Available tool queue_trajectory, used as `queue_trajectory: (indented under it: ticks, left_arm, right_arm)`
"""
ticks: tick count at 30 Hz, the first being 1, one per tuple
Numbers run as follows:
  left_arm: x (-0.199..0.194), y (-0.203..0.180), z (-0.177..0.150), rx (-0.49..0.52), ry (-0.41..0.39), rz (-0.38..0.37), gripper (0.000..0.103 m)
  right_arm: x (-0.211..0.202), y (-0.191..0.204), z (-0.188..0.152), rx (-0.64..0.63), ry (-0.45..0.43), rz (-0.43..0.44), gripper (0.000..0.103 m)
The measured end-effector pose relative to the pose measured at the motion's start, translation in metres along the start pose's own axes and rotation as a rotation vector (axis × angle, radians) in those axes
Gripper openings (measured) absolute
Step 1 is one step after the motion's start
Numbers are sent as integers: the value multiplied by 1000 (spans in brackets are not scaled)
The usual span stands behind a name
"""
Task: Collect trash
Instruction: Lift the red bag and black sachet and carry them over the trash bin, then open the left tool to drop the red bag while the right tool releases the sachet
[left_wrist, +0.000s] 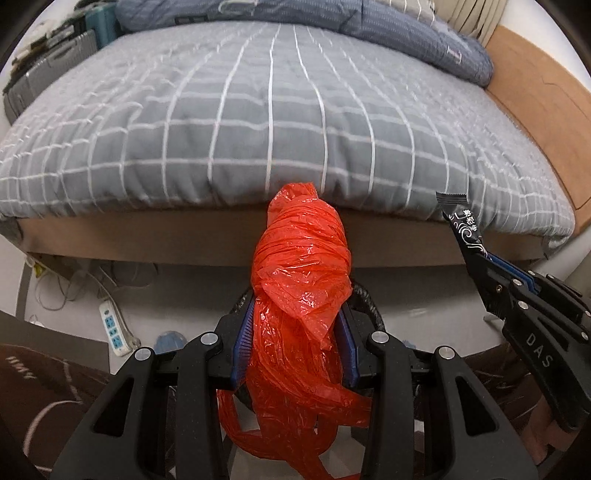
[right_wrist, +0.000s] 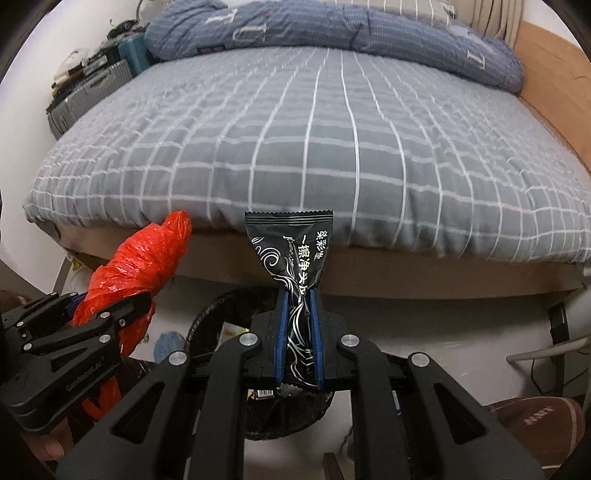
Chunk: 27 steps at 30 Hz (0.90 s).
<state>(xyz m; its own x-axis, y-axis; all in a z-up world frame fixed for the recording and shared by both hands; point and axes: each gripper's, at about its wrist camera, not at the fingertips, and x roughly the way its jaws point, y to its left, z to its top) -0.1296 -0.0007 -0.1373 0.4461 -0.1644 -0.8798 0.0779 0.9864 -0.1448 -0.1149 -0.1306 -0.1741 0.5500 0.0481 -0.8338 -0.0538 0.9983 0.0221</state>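
Observation:
My left gripper (left_wrist: 295, 325) is shut on a crumpled red plastic bag (left_wrist: 299, 266), which sticks up between the blue pads and hangs down below them. My right gripper (right_wrist: 299, 310) is shut on a black snack wrapper (right_wrist: 291, 251) with white swirls and Chinese print. The right gripper and its wrapper (left_wrist: 461, 225) also show at the right of the left wrist view. The left gripper and red bag (right_wrist: 144, 254) show at the left of the right wrist view. A black mesh trash bin (right_wrist: 207, 321) stands on the floor below both grippers, partly hidden by them.
A bed with a grey checked sheet (right_wrist: 314, 147) and wooden frame (left_wrist: 546, 110) fills the view ahead. A blue duvet (right_wrist: 332, 26) lies at its far end. A grey suitcase (right_wrist: 92, 92) stands at the far left. A power strip (left_wrist: 112, 328) with cables lies on the floor.

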Motion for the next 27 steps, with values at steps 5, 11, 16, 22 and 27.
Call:
queue_trajectory:
  ticks: [5, 11, 16, 22, 27]
  left_arm:
    - [24, -12, 0, 17, 39, -1, 38]
    - [50, -36, 3, 47, 71, -25, 38]
    - [58, -49, 6, 81, 61, -21, 45]
    - [60, -46, 9, 84, 49, 18, 60]
    - [54, -20, 8, 50, 35, 43, 73]
  right_arm:
    - [21, -11, -6, 18, 40, -12, 11]
    - [28, -36, -8, 63, 56, -38, 12]
    - [35, -48, -8, 84, 74, -42, 12]
    - [36, -39, -3, 70, 71, -23, 12]
    - [37, -21, 0, 46, 71, -2, 12]
